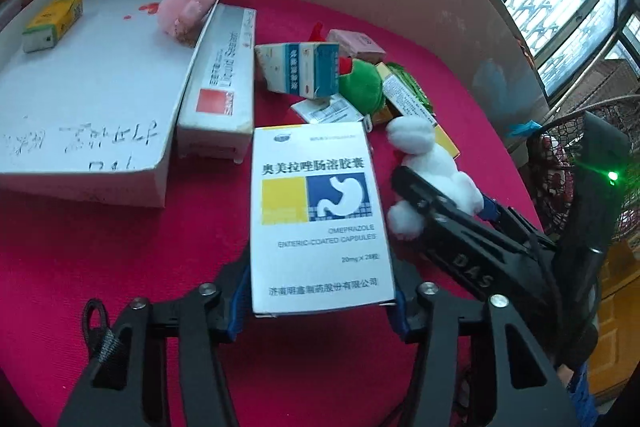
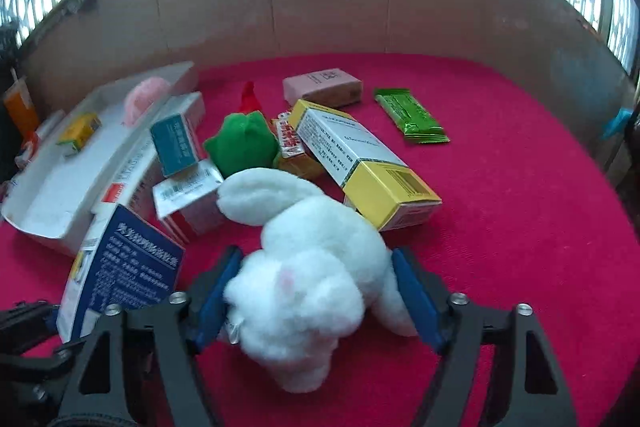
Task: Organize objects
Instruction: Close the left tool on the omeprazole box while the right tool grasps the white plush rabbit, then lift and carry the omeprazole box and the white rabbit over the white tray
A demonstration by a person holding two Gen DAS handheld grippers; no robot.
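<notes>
My left gripper [image 1: 320, 307] is shut on a white omeprazole box [image 1: 320, 219] with a yellow and blue stomach picture, gripping its near end between the blue pads. The box stands tilted off the red cloth; its blue back [image 2: 128, 259] shows in the right wrist view. My right gripper [image 2: 316, 295] is closed around a white plush rabbit [image 2: 312, 267] lying on the cloth, with both blue pads against its fur. From the left wrist view the rabbit [image 1: 432, 155] lies just right of the box, with a black finger [image 1: 432, 203] of the right gripper on it.
A white open tray [image 1: 100, 75] at the left holds a small yellow-green box [image 1: 54, 23] and a pink plush [image 1: 188, 7]. A long white box [image 1: 220, 79] leans beside it. Behind lie a green plush [image 2: 244, 143], a yellow-white box [image 2: 368, 163], a pink box [image 2: 324, 87] and a green sachet [image 2: 412, 115]. A cardboard wall stands at the back.
</notes>
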